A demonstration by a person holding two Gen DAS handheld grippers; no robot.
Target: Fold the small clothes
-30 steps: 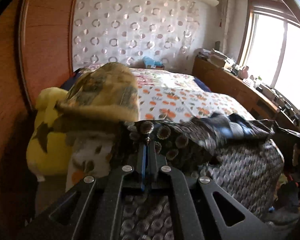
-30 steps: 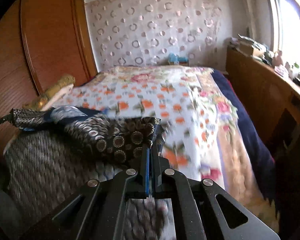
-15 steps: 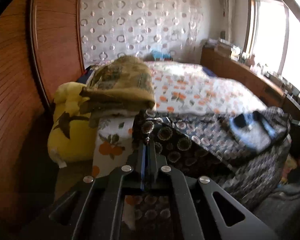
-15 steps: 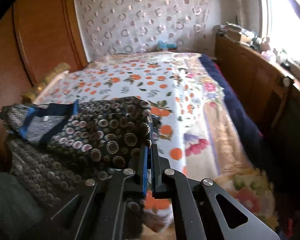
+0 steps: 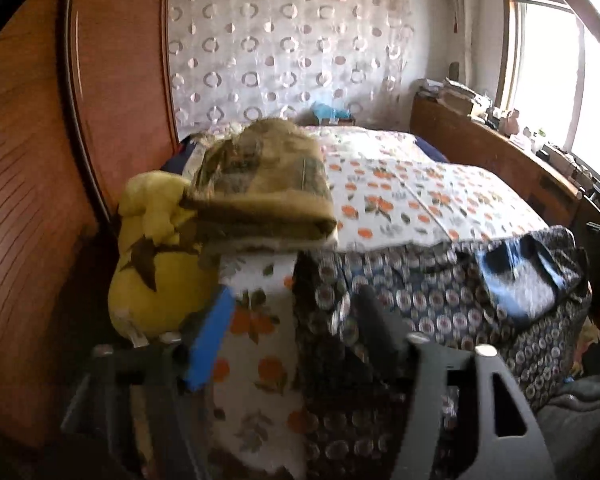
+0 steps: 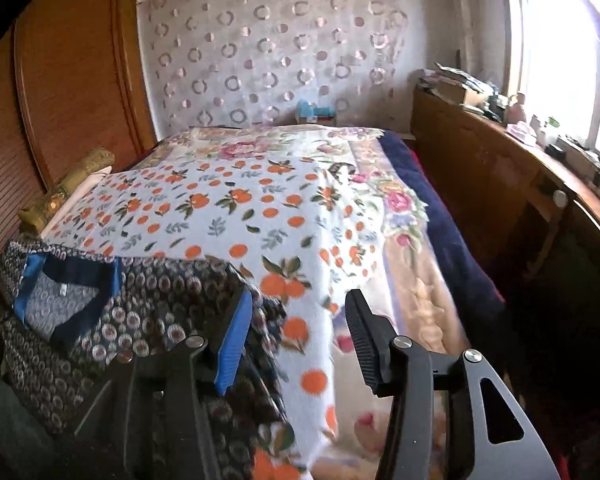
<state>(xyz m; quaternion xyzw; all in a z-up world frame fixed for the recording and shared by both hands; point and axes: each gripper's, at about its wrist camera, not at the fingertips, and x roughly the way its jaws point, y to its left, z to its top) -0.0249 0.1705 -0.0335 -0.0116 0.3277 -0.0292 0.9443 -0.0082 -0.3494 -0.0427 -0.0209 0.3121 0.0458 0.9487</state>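
Item: patterned garment [image 6: 152, 312], dark fabric with small ring-and-flower print, blue neck trim and pale lining. Lies draped over the near edge of the bed [image 6: 236, 216], partly hanging down its side. Long axis runs along the bed edge, crosswise to both cameras; the neck opening [image 5: 520, 280] sits at the end nearer the right gripper, facing up. Lower hem cut off by both frames.

Left gripper [image 5: 296, 320]: fingers apart and opening; the garment's edge lies between them, blurred, with no pad pressing on it. Blue pad on one finger.

Right gripper [image 6: 296, 332]: fingers apart and opening; the orange-print bedspread [image 6: 260, 208] shows in the gap, the garment's corner just beside the blue-padded finger. Whether it touches cannot be told.

Beside the garment: a folded olive-brown blanket [image 5: 260, 184] stacked at the bed's corner, a yellow plush toy [image 5: 156, 256] against it; much of the toy is hidden.

Room: wooden wardrobe [image 5: 80, 120], circle-patterned curtain [image 6: 268, 48] behind the bed, a cluttered wooden sideboard [image 6: 480, 152] under a bright, overexposed window [image 5: 556, 80].
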